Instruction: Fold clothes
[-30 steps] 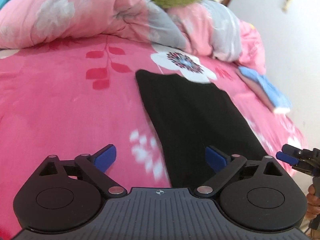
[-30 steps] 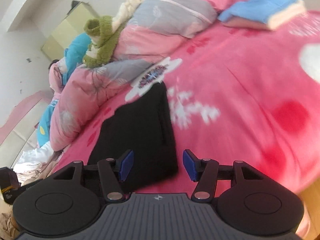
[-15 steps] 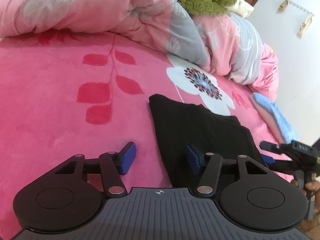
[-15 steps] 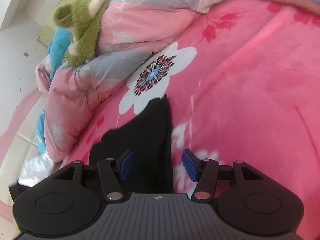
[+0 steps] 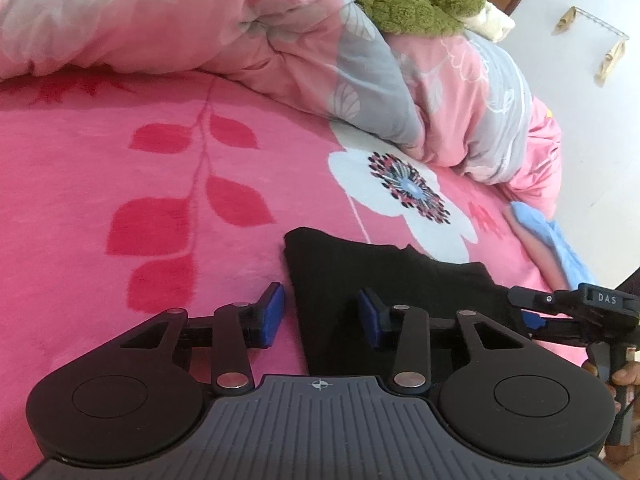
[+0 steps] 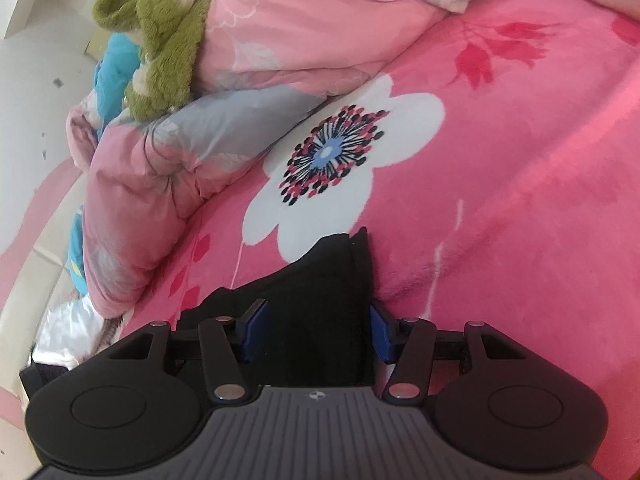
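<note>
A fuzzy pink bed blanket [image 5: 100, 168] printed with red leaves and a white flower [image 5: 404, 196] covers the bed. At its far side a bunched pink-and-grey quilt [image 5: 280, 40] carries a green plush toy [image 6: 160, 40]. Folded blue cloth [image 5: 556, 240] lies far right.

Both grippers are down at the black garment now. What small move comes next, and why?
Probably close both grippers. The left gripper is open with its fingers either side of the black garment's left edge, and the right gripper is open astride its right edge, so each looks placed to pinch before lifting.
</note>
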